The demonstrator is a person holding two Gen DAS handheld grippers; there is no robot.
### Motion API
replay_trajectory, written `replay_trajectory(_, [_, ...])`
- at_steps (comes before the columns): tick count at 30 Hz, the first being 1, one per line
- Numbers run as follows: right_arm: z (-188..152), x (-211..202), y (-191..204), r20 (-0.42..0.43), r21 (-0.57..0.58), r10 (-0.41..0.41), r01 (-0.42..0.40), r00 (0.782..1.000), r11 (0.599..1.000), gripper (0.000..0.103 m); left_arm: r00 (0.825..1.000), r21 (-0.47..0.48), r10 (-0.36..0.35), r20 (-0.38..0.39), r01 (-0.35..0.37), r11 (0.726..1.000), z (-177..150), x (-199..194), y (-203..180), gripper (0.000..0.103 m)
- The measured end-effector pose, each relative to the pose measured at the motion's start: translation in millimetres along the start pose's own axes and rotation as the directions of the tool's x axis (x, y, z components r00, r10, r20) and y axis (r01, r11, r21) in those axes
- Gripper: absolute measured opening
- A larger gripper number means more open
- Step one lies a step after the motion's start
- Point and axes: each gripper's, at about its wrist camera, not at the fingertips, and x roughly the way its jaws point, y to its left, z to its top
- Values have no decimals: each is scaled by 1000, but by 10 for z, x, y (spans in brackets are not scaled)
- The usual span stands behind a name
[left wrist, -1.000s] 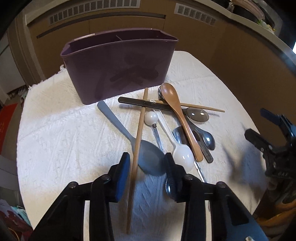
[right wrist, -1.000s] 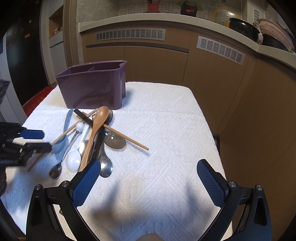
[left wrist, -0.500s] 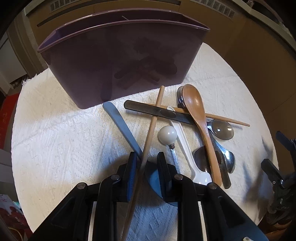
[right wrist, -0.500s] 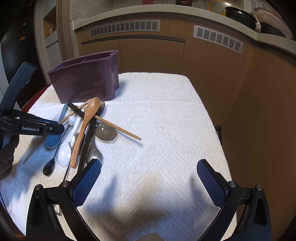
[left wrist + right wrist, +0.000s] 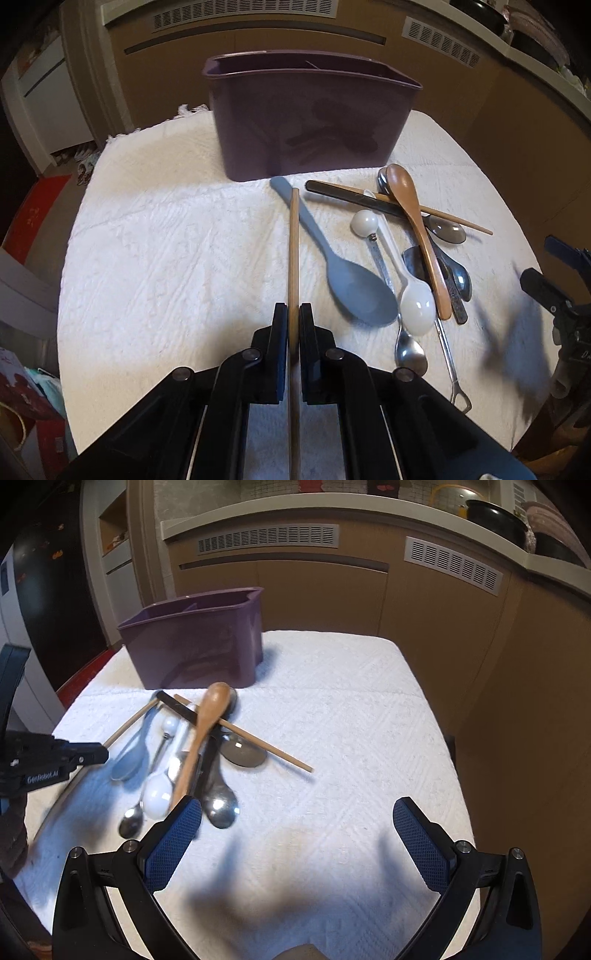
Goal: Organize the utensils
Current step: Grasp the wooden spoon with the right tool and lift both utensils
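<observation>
my left claw (image 5: 293,314) pinched the chopstick (image 5: 293,251) over the tabletop (image 5: 166,258); my right claw (image 5: 295,834) gaped empty. i judged tipping it upright, then lowering into the purple holder (image 5: 310,122), worked best.

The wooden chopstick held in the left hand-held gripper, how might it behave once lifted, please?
The wooden chopstick looks thin and straight, so probably stiff and light. The left hand-held gripper is shut on it partway along, with a long length ahead, so it may pivot between the pads.
</observation>
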Motion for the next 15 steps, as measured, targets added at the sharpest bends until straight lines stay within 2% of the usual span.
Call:
replay_trajectory(5, [223, 43, 210, 3, -45, 27, -27, 1000, 999, 103, 998, -80, 1, 69, 4, 997, -257, -321, 263, 4])
replay_trajectory(9, [390, 309, 350, -45, -46, 50, -52, 998, 998, 101, 995, -132, -17, 94, 29, 991, -369, -422, 380, 4])
replay_trajectory(11, [448, 461, 401, -75, -34, 75, -78, 994, 996, 90, 994, -153, -25, 110, 41, 987, -380, -427, 395, 4])
replay_trajectory(13, [482, 604, 474, -110, -45, 91, -96, 990, 994, 68, 991, -168, -6, 131, 28, 985, -397, -470, 422, 4])
replay_trajectory(15, [475, 718, 543, -139, -55, 99, -108, 985, 993, 55, 989, -176, 9, 149, 18, 984, -411, -508, 436, 4])
